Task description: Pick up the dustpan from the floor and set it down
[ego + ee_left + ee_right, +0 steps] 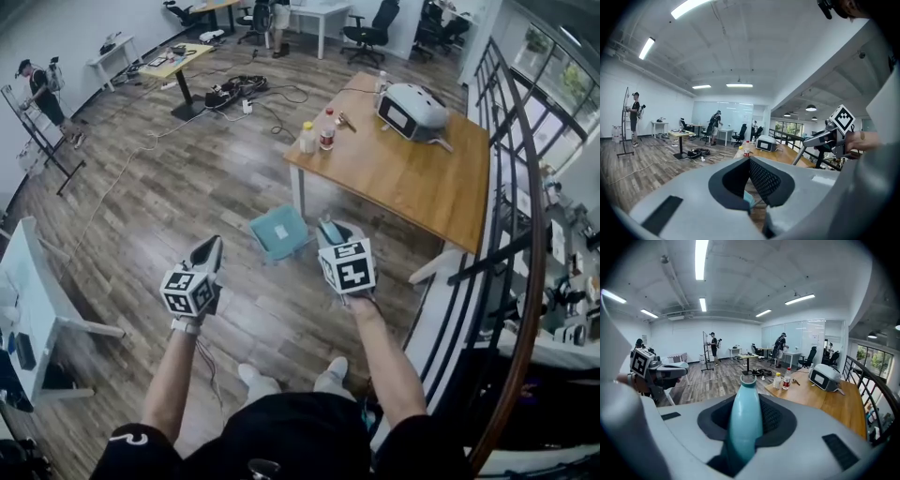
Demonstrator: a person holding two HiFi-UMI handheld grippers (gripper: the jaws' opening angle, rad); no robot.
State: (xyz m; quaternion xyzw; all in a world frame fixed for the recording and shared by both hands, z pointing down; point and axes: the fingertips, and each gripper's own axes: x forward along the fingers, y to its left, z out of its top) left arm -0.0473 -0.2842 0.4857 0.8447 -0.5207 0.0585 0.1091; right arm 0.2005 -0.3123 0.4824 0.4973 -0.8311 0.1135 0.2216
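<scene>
The teal dustpan [279, 232] hangs above the wooden floor between my two grippers, pan to the left. Its teal handle [745, 420] stands between the dark pads of my right gripper [330, 232], which is shut on it. In the right gripper view the handle rises straight up through the right gripper [746, 401]. My left gripper [212, 248] is held up beside the pan and apart from it. In its own view the left gripper [750, 165] has its pads together with nothing held, and a sliver of teal shows below them.
A wooden table [403, 178] stands just beyond the dustpan, with two bottles [317, 136] and a white device [412, 111] on it. A black railing [511, 187] runs along the right. A white table [37, 300] is at the left, and cables [239, 92] lie on the floor farther off.
</scene>
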